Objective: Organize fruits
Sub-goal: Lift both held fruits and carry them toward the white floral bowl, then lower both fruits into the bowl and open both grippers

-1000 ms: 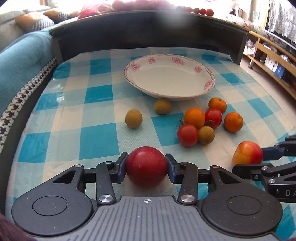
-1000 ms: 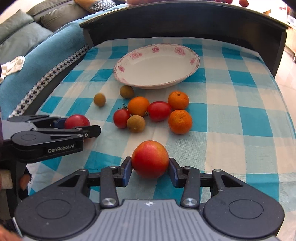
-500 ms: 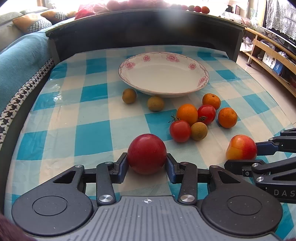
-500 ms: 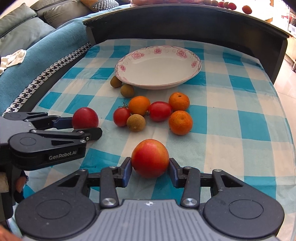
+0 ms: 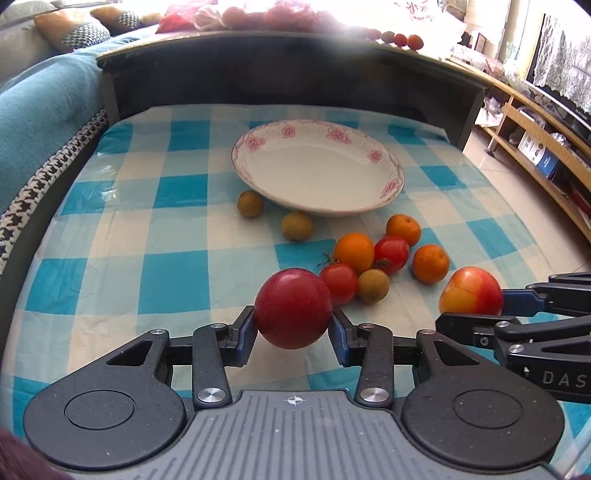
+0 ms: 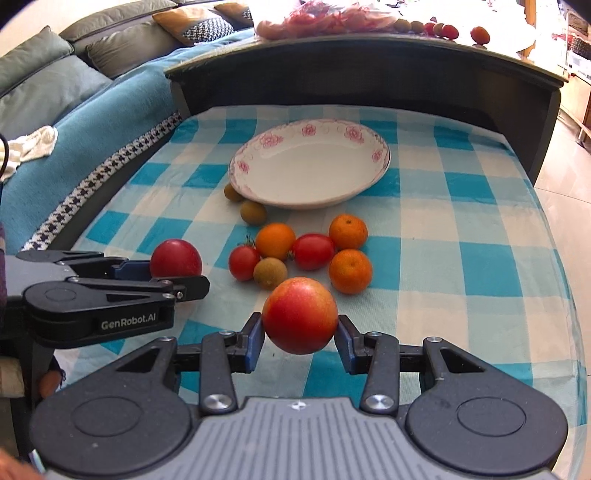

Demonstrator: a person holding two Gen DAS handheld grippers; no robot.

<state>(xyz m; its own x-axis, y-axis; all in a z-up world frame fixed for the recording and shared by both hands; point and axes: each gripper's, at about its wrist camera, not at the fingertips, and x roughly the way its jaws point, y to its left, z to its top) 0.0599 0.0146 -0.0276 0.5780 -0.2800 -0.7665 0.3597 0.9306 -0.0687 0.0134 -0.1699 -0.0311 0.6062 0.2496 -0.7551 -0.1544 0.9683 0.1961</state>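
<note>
My left gripper [image 5: 293, 325] is shut on a dark red plum [image 5: 293, 308] and holds it above the checked cloth. My right gripper [image 6: 300, 330] is shut on a red-yellow peach [image 6: 300, 315], also lifted. Each held fruit shows in the other view: the peach [image 5: 471, 291] at the right, the plum [image 6: 176, 257] at the left. A white plate with pink flowers [image 5: 391, 184] [image 6: 236, 168] stands empty at the far middle. In front of it lie oranges [image 5: 354, 248], tomatoes [image 5: 391, 253] and small brown fruits [image 5: 296, 226].
The blue-and-white checked cloth [image 5: 177, 236] covers a low table with a dark raised back wall [image 5: 288, 81]. A blue sofa [image 6: 92, 122] runs along the left. A wooden shelf [image 5: 535, 122] stands at the right. More fruit lies on the ledge [image 6: 443, 31] behind.
Both grippers have risen and moved forward with their fruits, now lifted off the cloth. The plate and loose fruits look closer below; the loose fruits have not moved.
</note>
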